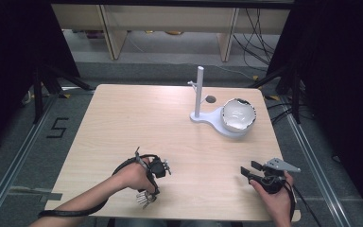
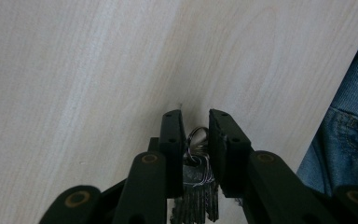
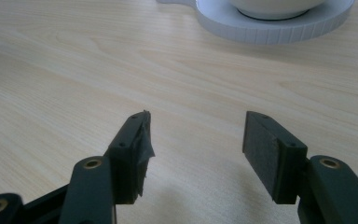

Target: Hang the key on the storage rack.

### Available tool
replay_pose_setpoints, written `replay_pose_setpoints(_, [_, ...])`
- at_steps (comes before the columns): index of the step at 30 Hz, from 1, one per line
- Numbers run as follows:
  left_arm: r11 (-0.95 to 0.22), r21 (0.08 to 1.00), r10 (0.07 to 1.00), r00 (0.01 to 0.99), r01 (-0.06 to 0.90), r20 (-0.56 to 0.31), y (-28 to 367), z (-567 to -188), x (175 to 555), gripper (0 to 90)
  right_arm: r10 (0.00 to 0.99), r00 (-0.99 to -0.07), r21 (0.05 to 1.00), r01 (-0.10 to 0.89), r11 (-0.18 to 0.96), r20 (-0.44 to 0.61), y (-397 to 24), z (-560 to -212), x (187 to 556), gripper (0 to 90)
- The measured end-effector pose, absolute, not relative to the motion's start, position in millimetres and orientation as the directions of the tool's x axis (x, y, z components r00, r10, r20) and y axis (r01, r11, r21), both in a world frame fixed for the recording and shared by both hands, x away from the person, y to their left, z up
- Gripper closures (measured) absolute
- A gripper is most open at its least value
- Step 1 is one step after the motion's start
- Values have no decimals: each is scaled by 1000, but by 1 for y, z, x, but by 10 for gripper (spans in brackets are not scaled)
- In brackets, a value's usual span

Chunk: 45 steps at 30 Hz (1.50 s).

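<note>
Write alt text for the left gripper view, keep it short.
The left gripper has its two black jaws closed around a bunch of keys, the key ring poking up between the jaws. Behind it is the pale wooden table, with blue denim fabric at the right edge.

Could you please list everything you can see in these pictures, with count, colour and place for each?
table: one, light wood, centre of the high view.
stand: one, white, upright post with a side peg on a flat base, far right part of the table.
bowl: one, white with a dark rim, sitting on the stand's base.
bunch of keys: one, silver, between the left gripper's jaws at the near table edge.
floor marking: one, black "5", left of the table.
left gripper: one, black, near left, closed on the keys.
right gripper: one, black, near right, jaws apart, nothing between them.
</note>
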<state>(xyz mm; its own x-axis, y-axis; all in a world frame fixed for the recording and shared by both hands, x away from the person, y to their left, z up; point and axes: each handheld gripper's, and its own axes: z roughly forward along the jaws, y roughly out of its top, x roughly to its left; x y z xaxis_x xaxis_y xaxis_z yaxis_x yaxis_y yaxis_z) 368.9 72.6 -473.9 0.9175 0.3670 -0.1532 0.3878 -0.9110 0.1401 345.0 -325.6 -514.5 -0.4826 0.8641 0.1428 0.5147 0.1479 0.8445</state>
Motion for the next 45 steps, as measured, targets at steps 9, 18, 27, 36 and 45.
replay_pose_setpoints(9, [-919,138,351,925,370,-143,73,-472,369,848,867,-463,830,545,115,184,-323,-514,343,429])
replay_pose_setpoints(18, [-912,164,353,923,376,-153,76,-470,368,886,870,-470,839,526,138,152,-324,-515,345,429])
replay_pose_setpoints(27, [-890,209,381,913,405,-146,83,-468,366,889,866,-480,842,518,152,139,-325,-515,345,429])
replay_pose_setpoints(36, [-853,294,413,902,431,-126,89,-459,367,890,867,-479,842,517,152,138,-325,-515,345,428])
replay_pose_setpoints(45, [-791,429,440,893,437,-99,97,-444,373,892,861,-485,844,518,142,153,-324,-515,345,428])
